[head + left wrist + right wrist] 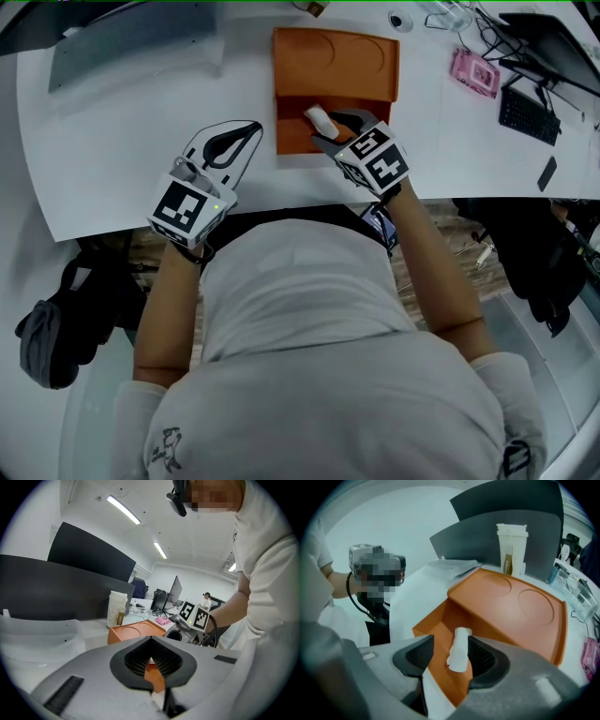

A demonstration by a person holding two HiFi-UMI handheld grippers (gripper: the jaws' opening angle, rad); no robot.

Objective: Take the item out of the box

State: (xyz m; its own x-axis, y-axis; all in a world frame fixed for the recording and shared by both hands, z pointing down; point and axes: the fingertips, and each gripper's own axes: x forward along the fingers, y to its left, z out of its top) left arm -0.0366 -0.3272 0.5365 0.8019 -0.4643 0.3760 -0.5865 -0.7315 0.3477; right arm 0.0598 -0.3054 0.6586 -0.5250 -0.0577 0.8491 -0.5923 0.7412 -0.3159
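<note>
An orange box (pixel 336 64) lies open on the white table, its lid folded back and its shallow tray (pixel 440 634) nearest me. In the tray lies a small white roll-shaped item (pixel 321 118) (pixel 459 648). My right gripper (pixel 337 127) (pixel 451 655) points down into the tray, open, with the item between its jaws close to the right pad; the pads do not press on it. To the left of the box, my left gripper (pixel 246 136) (pixel 151 662) hovers low over the table, its tips together and holding nothing. The box (pixel 136 632) shows beyond it.
A paper cup (pixel 511 548) (pixel 117 607) stands behind the box, beside dark grey panels (pixel 131 37). A pink object (pixel 473 73), a keyboard (pixel 530 117) and cables lie at the far right. The table's front edge (pixel 281 214) runs just under my hands.
</note>
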